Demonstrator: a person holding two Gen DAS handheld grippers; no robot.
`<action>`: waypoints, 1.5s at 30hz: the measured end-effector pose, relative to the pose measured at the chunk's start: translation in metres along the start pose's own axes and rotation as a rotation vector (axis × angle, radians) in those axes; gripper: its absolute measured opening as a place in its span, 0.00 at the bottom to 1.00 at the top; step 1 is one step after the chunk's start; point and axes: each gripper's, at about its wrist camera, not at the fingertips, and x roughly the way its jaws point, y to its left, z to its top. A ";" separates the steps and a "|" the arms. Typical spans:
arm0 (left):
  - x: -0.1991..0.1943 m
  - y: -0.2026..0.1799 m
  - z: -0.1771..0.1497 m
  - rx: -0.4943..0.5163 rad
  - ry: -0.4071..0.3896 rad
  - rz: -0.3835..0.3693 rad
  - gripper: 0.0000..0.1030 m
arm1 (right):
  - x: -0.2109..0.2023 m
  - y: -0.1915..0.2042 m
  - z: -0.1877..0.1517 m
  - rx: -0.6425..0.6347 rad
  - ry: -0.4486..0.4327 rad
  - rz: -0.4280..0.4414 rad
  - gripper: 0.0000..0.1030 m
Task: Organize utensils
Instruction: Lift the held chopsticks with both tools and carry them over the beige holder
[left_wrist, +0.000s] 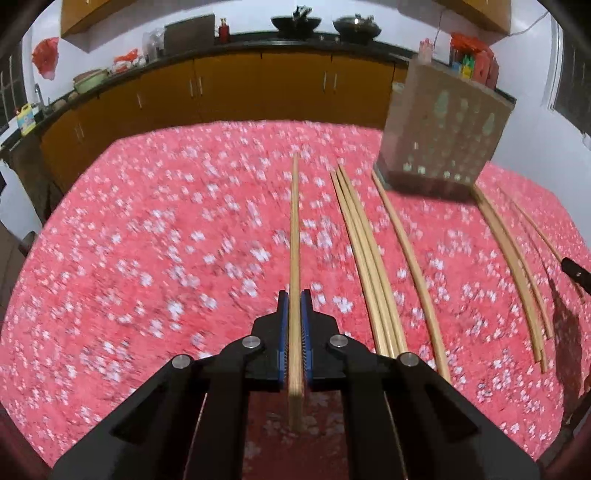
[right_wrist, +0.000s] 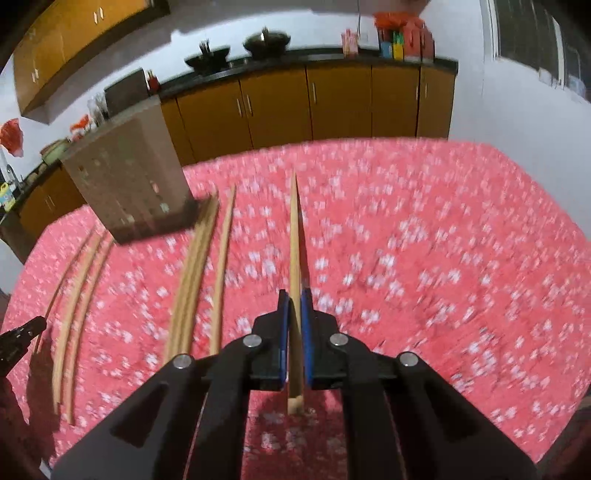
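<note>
My left gripper (left_wrist: 294, 299) clamps one chopstick (left_wrist: 294, 229); my right gripper (right_wrist: 294, 297) clamps another chopstick (right_wrist: 294, 240). Motion blur smears the perforated holder (left_wrist: 443, 125), whose inside I can't make out.

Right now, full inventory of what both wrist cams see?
held chopstick, left: one, pale wood, clamped between the left fingers, pointing away.
held chopstick, right: one, pale wood, clamped between the right fingers.
loose chopsticks: at least seven, pale wood, lying roughly parallel on the cloth around the holder.
utensil holder: one, grey perforated metal, standing at the far side of the table.
tablecloth: one, red with white flowers, covering the table.
cabinets: orange-brown row behind, dark counter with woks and clutter.
left gripper: black, blue fingers, shut.
right gripper: same build, shut.
</note>
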 end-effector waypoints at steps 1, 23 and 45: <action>-0.004 0.001 0.002 -0.001 -0.012 0.001 0.07 | -0.006 -0.001 0.004 -0.001 -0.019 0.002 0.08; -0.085 0.022 0.072 -0.083 -0.309 -0.020 0.07 | -0.086 -0.008 0.067 0.021 -0.331 0.020 0.08; -0.183 -0.028 0.188 -0.117 -0.722 -0.104 0.07 | -0.157 0.048 0.170 -0.039 -0.536 0.312 0.08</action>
